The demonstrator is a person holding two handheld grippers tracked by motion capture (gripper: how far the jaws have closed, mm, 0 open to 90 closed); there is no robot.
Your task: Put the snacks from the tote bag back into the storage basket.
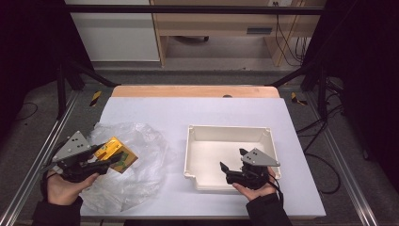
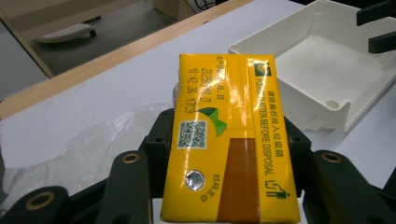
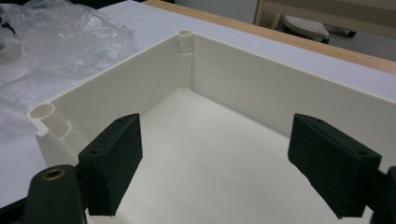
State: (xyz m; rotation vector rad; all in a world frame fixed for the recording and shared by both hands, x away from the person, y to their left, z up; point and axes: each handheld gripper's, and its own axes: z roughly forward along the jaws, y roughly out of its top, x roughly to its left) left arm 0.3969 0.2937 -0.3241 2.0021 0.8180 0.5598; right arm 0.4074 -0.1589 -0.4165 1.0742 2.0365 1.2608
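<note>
A yellow drink carton point(image 1: 114, 151) with a QR code and printed text point(image 2: 224, 116) is clamped between the jaws of my left gripper point(image 1: 110, 160), which holds it just above a crumpled clear plastic bag point(image 1: 136, 141) at the table's left. My right gripper point(image 1: 231, 163) stands open over the near right part of a white plastic tray point(image 1: 230, 128). Its two pads point(image 3: 114, 158) are wide apart, with nothing between them. The tray's inside point(image 3: 280, 88) holds nothing.
A white sheet point(image 1: 197, 108) covers the table, with a wooden strip point(image 1: 193, 91) at its far edge. Metal frame rails point(image 1: 56, 136) run along both sides. The tray point(image 2: 317, 107) lies to the right of the carton, with the bag point(image 3: 60, 42) to its left.
</note>
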